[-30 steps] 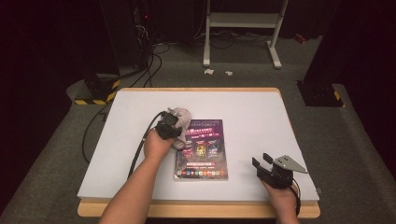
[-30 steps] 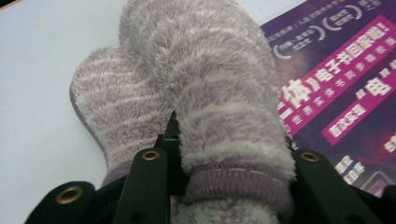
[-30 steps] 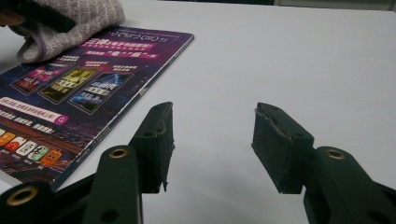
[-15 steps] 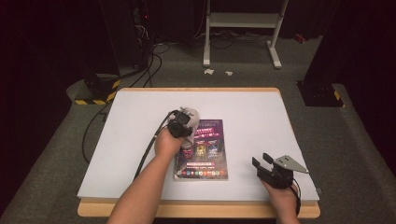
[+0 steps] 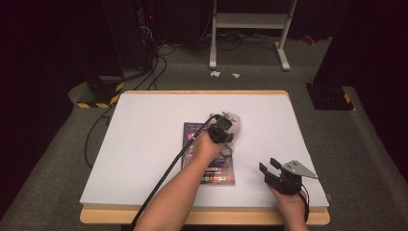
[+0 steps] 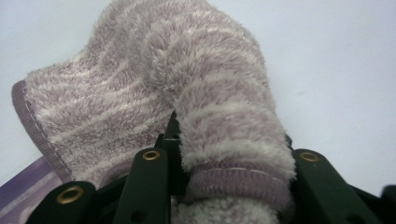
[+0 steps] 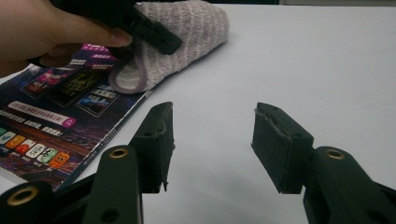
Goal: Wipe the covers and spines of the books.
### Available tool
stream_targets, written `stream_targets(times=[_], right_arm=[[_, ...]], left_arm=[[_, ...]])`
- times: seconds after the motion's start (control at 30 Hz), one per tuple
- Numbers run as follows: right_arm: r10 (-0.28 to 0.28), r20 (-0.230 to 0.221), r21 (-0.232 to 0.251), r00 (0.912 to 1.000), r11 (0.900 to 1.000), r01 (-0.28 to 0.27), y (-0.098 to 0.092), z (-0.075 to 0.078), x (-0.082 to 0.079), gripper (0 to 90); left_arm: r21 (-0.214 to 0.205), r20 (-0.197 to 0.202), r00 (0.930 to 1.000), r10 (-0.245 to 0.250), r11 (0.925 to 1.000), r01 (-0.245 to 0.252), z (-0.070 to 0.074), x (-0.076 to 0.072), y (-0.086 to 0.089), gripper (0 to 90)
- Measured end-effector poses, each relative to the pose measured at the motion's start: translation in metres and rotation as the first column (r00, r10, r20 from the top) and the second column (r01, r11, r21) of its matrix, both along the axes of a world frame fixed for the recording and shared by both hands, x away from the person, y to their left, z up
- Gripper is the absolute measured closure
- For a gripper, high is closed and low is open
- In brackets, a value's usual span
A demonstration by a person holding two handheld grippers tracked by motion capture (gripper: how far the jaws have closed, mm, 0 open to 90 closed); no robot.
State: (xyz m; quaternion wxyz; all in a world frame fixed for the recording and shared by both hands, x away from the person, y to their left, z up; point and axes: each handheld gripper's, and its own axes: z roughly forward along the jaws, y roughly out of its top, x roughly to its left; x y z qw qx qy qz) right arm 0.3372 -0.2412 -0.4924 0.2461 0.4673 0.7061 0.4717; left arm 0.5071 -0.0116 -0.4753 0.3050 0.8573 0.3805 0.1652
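Note:
A fluffy pale mauve striped cloth [image 5: 234, 121] sits bunched at the top right corner of a dark printed booklet [image 5: 215, 168] that lies flat on the white table [image 5: 144, 144]. My left gripper [image 5: 223, 131] is shut on the cloth. In the left gripper view the cloth [image 6: 187, 84] bulges out between the black jaws of the left gripper [image 6: 229, 156]. My right gripper [image 5: 269, 166] rests near the table's front right, open, with nothing between its jaws. The right gripper view shows the right gripper [image 7: 212, 126] with the cloth [image 7: 187, 32] and the booklet [image 7: 56, 116] to its left.
The table's wooden edge [image 5: 202, 217] runs along the front. A black cable [image 5: 163, 180] trails from the left gripper along the forearm. Bare white surface [image 5: 144, 120] lies left of and behind the booklet. Beyond the table stand a white frame [image 5: 250, 29] and floor cables [image 5: 154, 62].
My left hand has carried the cloth rightwards across the top of the booklet to its right edge. The right gripper has kept still.

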Motion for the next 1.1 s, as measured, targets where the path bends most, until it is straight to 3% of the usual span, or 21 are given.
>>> stream_targets(times=[0.13,0.27,0.33,0.37,0.4,0.43,0.47,0.53,0.57,0.63,0.7,0.9,1.0,1.03,1.1], right_arm=[[0.001,-0.002,-0.001,1.0,1.0,-0.001,0.001,0.0,0.0,48.4],[0.004,-0.004,-0.008,1.0,1.0,-0.004,0.001,-0.001,0.0,48.4],[0.004,-0.005,-0.013,1.0,0.9999,-0.004,0.002,-0.002,0.0,48.4],[0.004,-0.005,-0.013,1.0,0.9999,-0.004,0.002,-0.002,0.0,48.4],[0.001,-0.007,-0.013,1.0,0.9999,-0.001,0.001,-0.002,0.0,48.4],[0.0,-0.008,-0.014,1.0,0.9999,0.0,0.002,-0.002,0.0,48.4],[-0.001,-0.007,-0.016,1.0,0.9999,0.001,0.002,-0.002,0.001,48.4],[-0.001,-0.008,-0.018,1.0,0.9998,0.001,0.002,-0.002,0.001,48.4],[-0.004,-0.009,-0.02,1.0,0.9998,0.004,0.002,-0.003,0.001,48.4],[-0.004,-0.009,-0.019,0.9999,0.9998,0.004,0.001,-0.003,0.001,48.4],[-0.007,-0.01,-0.021,0.9999,0.9998,0.007,0.001,-0.003,0.001,48.4],[-0.007,-0.014,-0.028,0.9999,0.9996,0.007,0.003,-0.004,0.001,48.4],[-0.008,-0.012,-0.028,0.9999,0.9996,0.008,0.002,-0.003,0.0,48.4],[-0.008,-0.012,-0.028,0.9999,0.9996,0.008,0.002,-0.003,0.0,48.4],[-0.01,-0.011,-0.026,0.9999,0.9996,0.01,0.002,-0.003,0.0,48.5]], left_arm=[[-0.002,0.012,0.9999,-0.008,1.0,0.008,-0.002,-0.002,0.0,62.9],[-0.014,0.011,0.9999,0.009,0.9999,-0.009,-0.002,-0.002,0.018,63.0],[0.004,0.016,0.9995,0.026,0.9996,-0.026,-0.002,-0.002,0.038,63.2],[0.004,0.016,0.9995,0.026,0.9996,-0.026,-0.002,-0.002,0.038,63.3],[0.02,0.017,0.9986,0.05,0.9985,-0.051,-0.002,-0.001,0.055,63.3],[0.02,0.017,0.9986,0.05,0.9985,-0.051,-0.002,-0.001,0.055,63.4],[0.022,0.021,0.9966,0.08,0.9965,-0.08,-0.002,0.0,0.074,63.4],[0.024,0.019,0.9957,0.09,0.9956,-0.091,-0.002,0.0,0.081,63.4],[0.018,0.021,0.9921,0.124,0.9921,-0.124,-0.002,0.0,0.102,63.4],[0.019,0.023,0.9902,0.138,0.9902,-0.138,-0.002,0.0,0.111,63.5],[0.013,0.026,0.9849,0.171,0.9851,-0.171,-0.003,-0.002,0.133,63.5],[0.021,0.026,0.978,0.207,0.978,-0.208,-0.002,-0.004,0.16,63.7],[0.043,0.03,0.9705,0.239,0.9697,-0.24,-0.001,-0.005,0.178,63.8],[0.043,0.03,0.9705,0.239,0.9697,-0.24,-0.001,-0.005,0.178,63.9],[0.028,0.015,0.9638,0.266,0.9634,-0.267,-0.002,-0.006,0.191,63.8]])
